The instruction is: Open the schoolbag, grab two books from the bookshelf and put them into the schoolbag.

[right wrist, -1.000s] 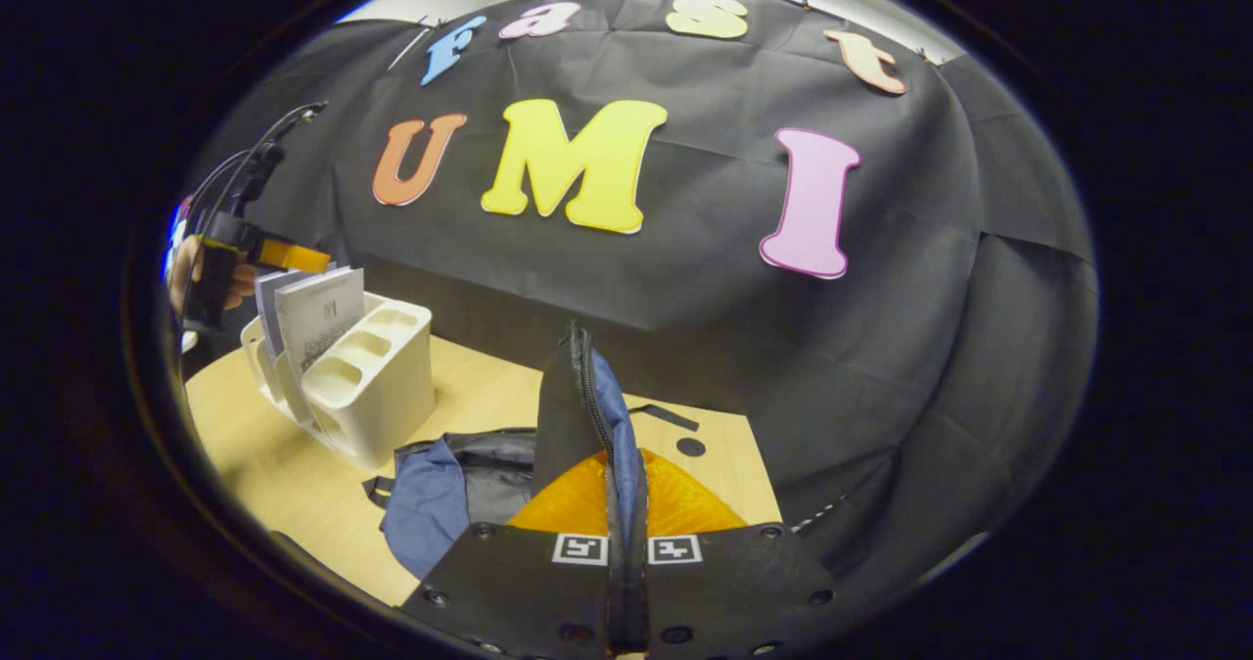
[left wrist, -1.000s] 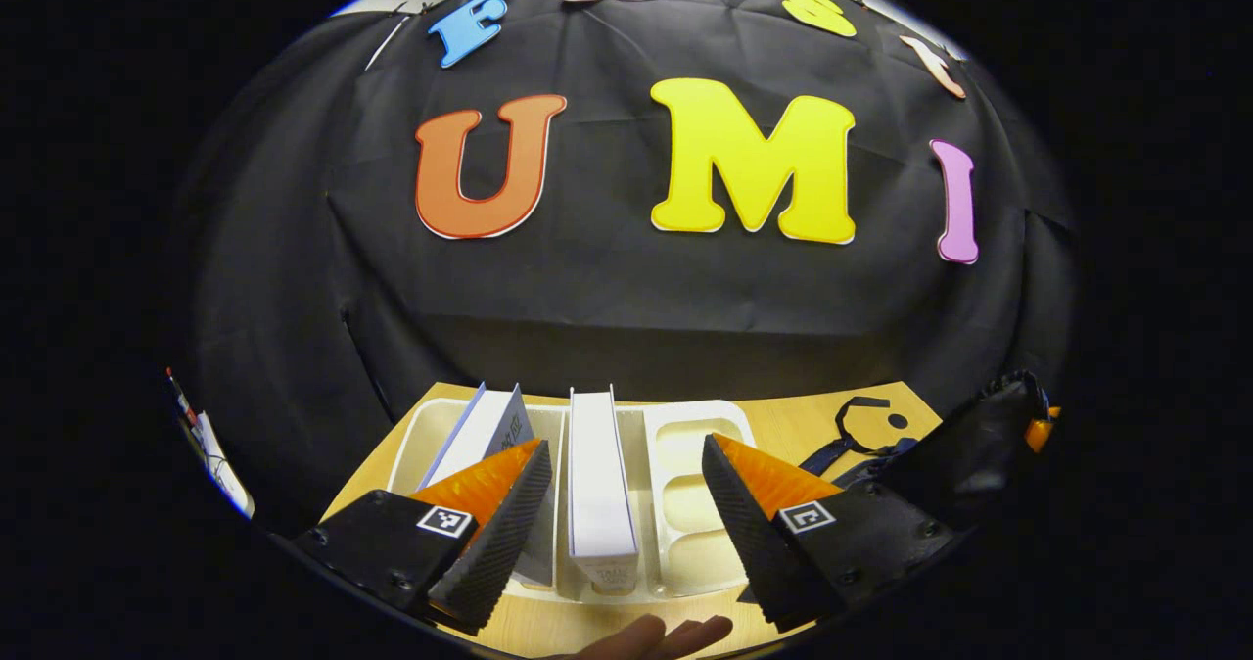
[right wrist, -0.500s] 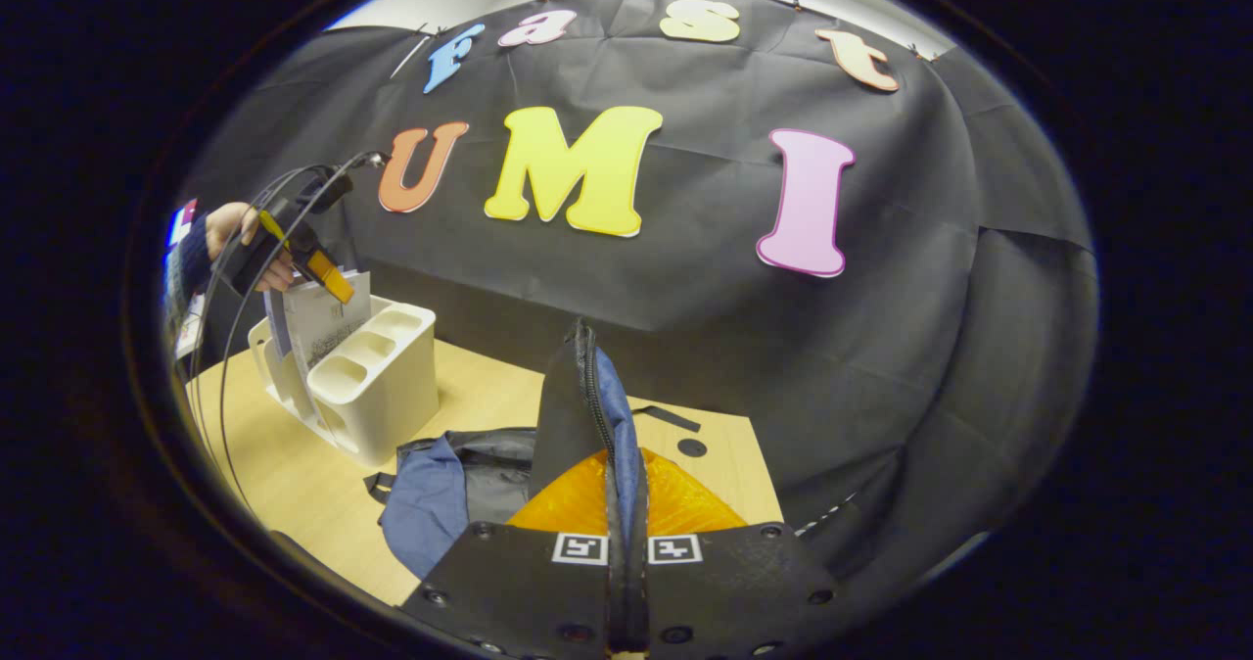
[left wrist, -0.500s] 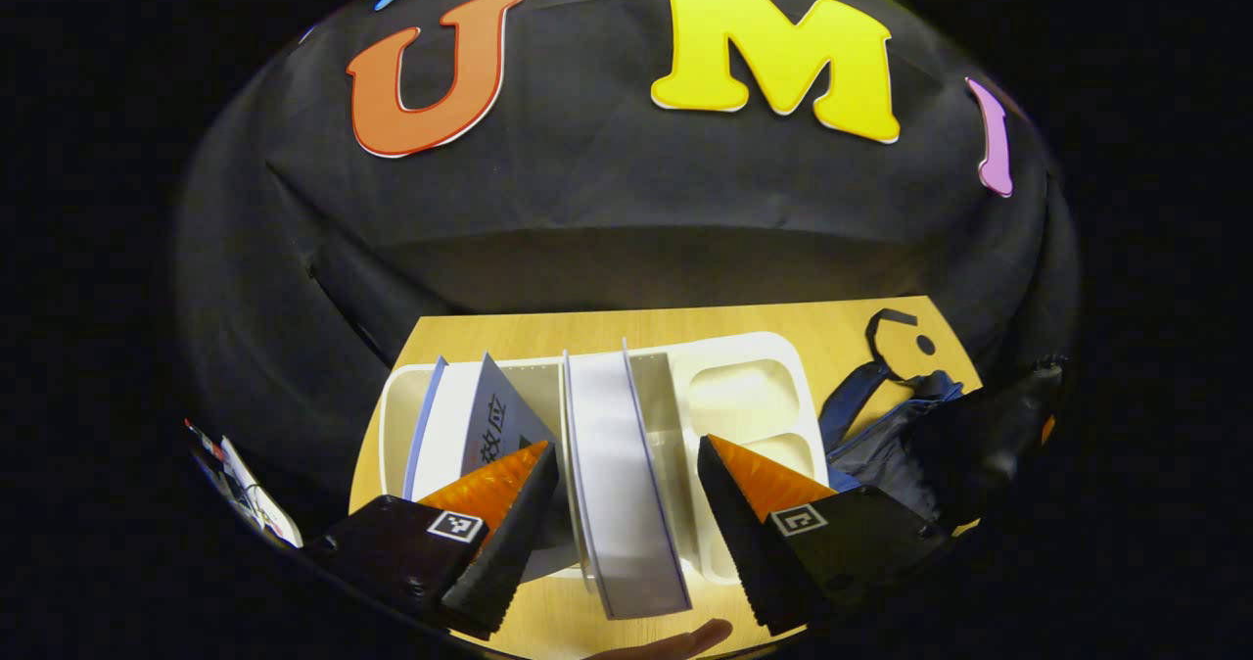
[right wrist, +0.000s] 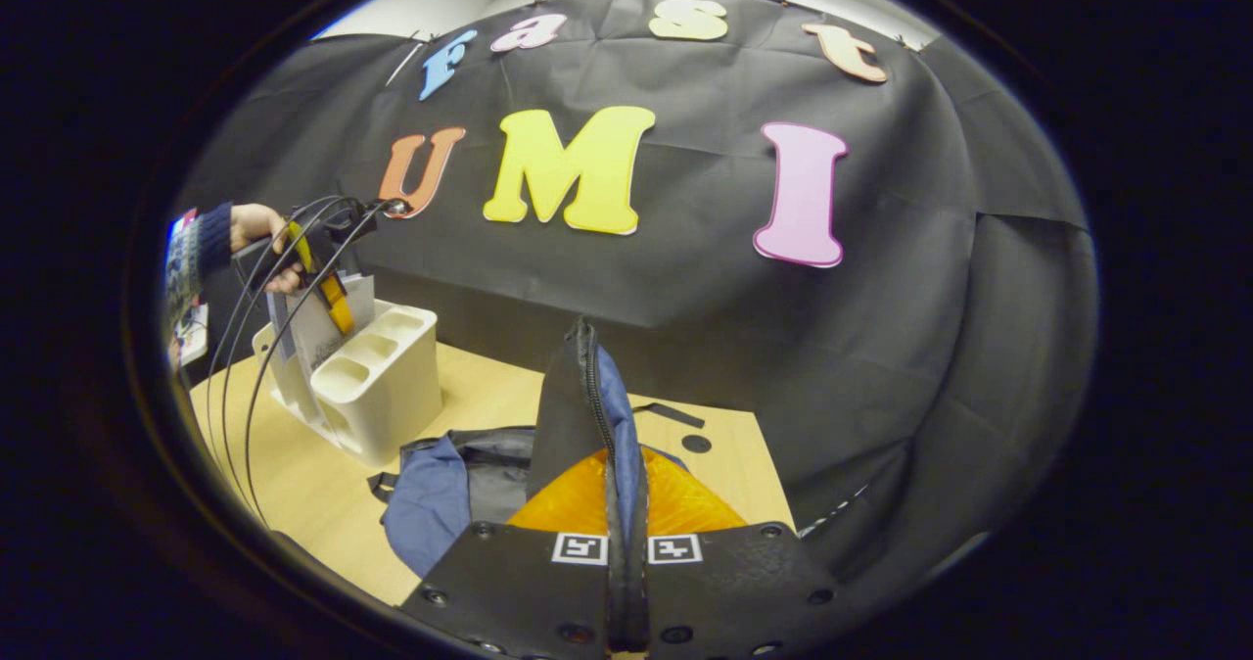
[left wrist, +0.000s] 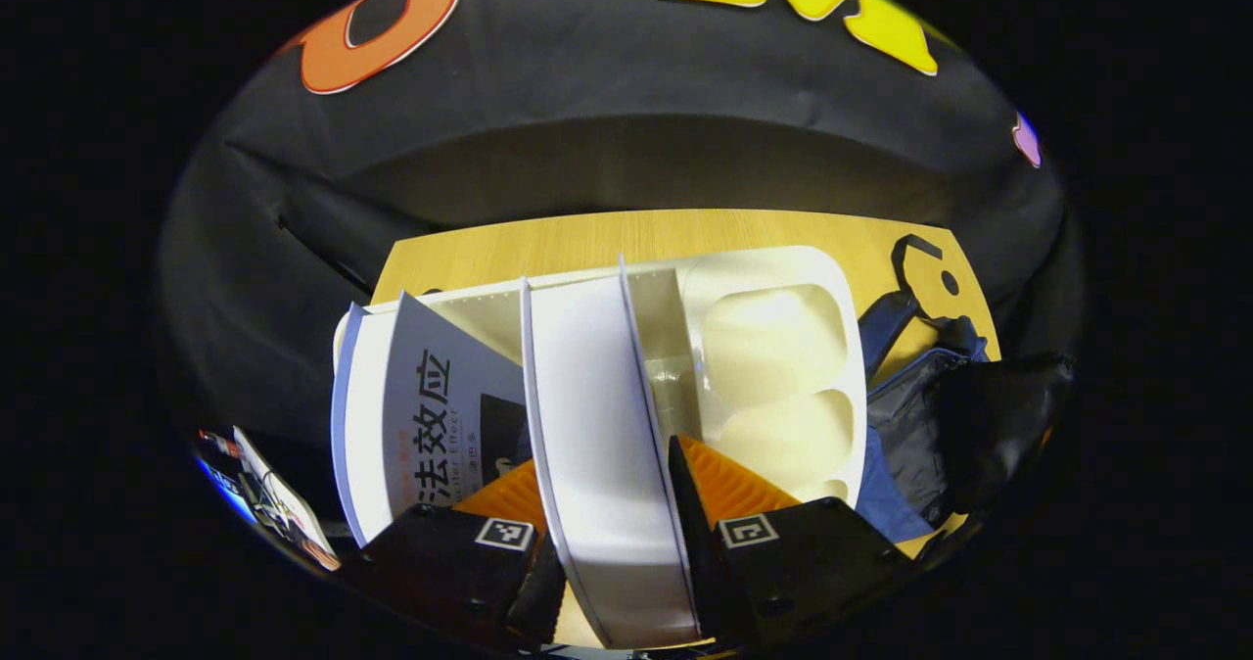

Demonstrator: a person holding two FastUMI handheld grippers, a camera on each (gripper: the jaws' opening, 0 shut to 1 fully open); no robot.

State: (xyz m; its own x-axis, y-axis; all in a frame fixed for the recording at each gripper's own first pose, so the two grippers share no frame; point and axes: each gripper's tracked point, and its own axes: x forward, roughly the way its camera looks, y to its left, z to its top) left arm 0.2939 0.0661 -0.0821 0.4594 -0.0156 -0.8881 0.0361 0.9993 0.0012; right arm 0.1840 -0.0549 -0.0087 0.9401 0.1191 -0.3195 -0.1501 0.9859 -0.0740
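Your left gripper [left wrist: 612,542] straddles the upright white book [left wrist: 602,445] in the middle slot of the cream bookshelf [left wrist: 773,347]. Its fingers sit either side of the covers; whether they press yet, I cannot tell. A second book [left wrist: 431,415] leans in the slot beside it.

Your right gripper [right wrist: 619,503] is clamped on the zipper edge of the schoolbag [right wrist: 460,484], holding the flap up off the wooden table [right wrist: 294,474].

Judgement: the book is stiff and moderately heavy, with smooth covers likely to slip (a shallow pinch may let it swing). Take hold deep across both covers near the top edge, then lift straight up.
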